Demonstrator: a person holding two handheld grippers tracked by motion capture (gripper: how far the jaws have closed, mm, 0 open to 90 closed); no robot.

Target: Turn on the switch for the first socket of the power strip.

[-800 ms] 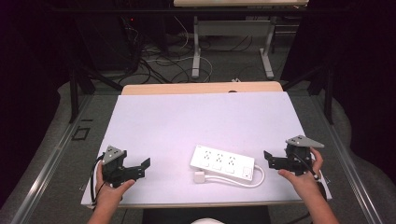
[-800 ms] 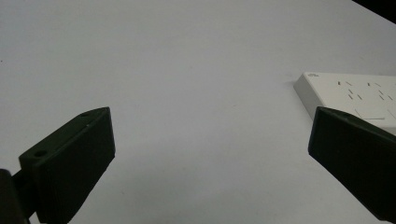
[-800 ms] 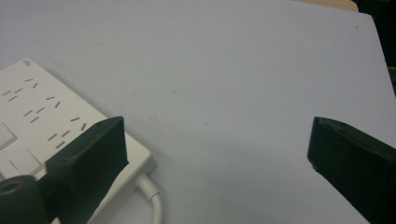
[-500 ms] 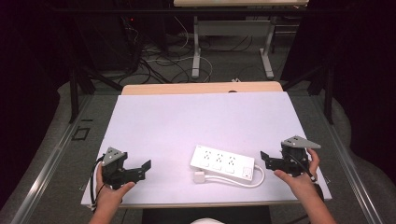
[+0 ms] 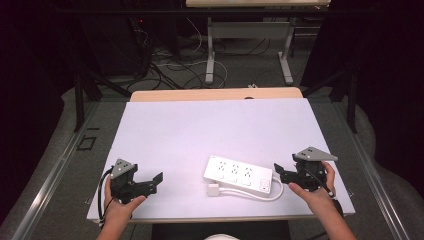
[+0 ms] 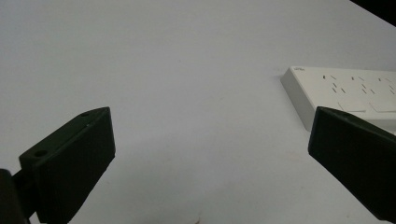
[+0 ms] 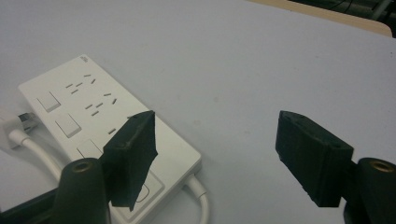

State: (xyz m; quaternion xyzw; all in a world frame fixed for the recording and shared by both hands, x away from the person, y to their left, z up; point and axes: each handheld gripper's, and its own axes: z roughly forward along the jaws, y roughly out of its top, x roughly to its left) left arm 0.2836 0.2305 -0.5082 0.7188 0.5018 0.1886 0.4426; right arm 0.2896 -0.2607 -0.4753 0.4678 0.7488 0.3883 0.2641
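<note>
A white power strip (image 5: 239, 174) lies flat near the front of the white tabletop (image 5: 215, 125). Its cord (image 5: 250, 196) loops along the front to a small white plug (image 5: 214, 190) beside it. My right gripper (image 5: 280, 173) is open just right of the strip's switch end. In the right gripper view, the right gripper (image 7: 215, 123) has one jaw over the end of the power strip (image 7: 93, 112) and nothing between the jaws. My left gripper (image 5: 155, 182) is open at the front left, well apart from the strip. The left gripper (image 6: 210, 130) points across bare table toward the power strip (image 6: 345, 91).
A wooden edge (image 5: 215, 94) shows behind the white top. Beyond it are table legs (image 5: 210, 55) and loose cables (image 5: 170, 65) on the floor. Metal rails (image 5: 55, 175) run along both sides of the table.
My right gripper has shifted a little to the left, closer to the power strip's end. The left gripper and the strip have stayed put.
</note>
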